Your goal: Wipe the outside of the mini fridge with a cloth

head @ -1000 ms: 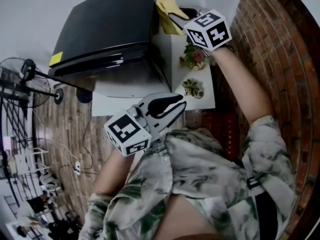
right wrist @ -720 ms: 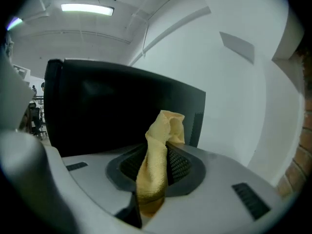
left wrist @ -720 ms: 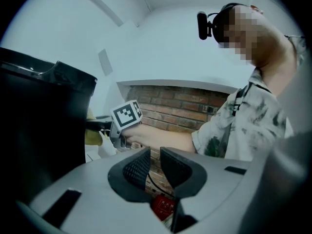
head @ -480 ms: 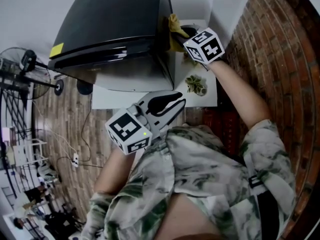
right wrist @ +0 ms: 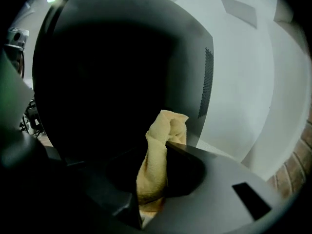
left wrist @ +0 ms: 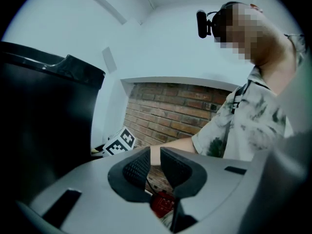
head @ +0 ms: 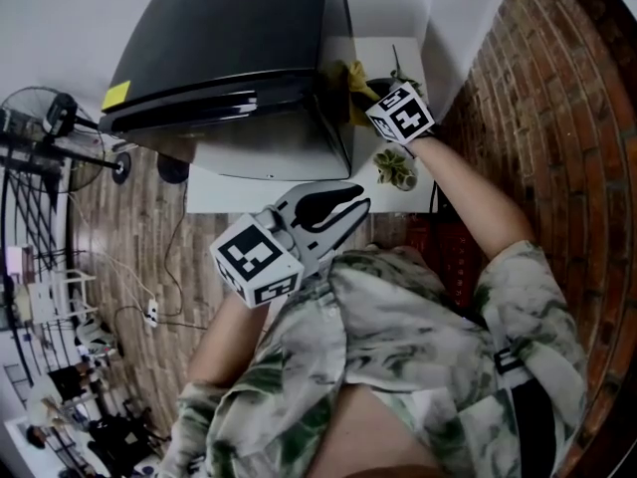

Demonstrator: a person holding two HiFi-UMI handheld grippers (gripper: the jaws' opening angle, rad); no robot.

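Start with the black mini fridge (head: 229,58) — one only, set on the single white tabletop (head: 224,195), pale wall behind and brick off to the right.

Then two grippers. Find the right gripper (head: 360,80) up against the fridge's right side wall, fingers clamped on a yellow cloth (head: 350,72) and holding it to the dark panel. Seen along those fingers: a bunched twist of cloth standing up between them, with the panel filling most of the background. Find the left gripper (head: 355,205) low in front of the chest, well apart from the fridge, fingers drawn almost together on nothing.

Judged as mid-wipe on the side wall, with the top and front probably yet to do. To do this step well:
- spread the bunched cloth flatter, so more of it meets the panel
- press evenly and sweep in long overlapping strokes from the top edge downward
- grip firmly enough that the cloth cannot slip free
- let only cloth touch the finish, never the hard fingers
- mind the greenery just beside the right wrist

Smaller counts:
- one cloth
- one small potted plant (head: 395,170) in plain sight on the tabletop, just right of the fridge — with stems of what may be a second behind the marker cube
- one yellow sticker (head: 114,96) at the near left corner of the fridge top
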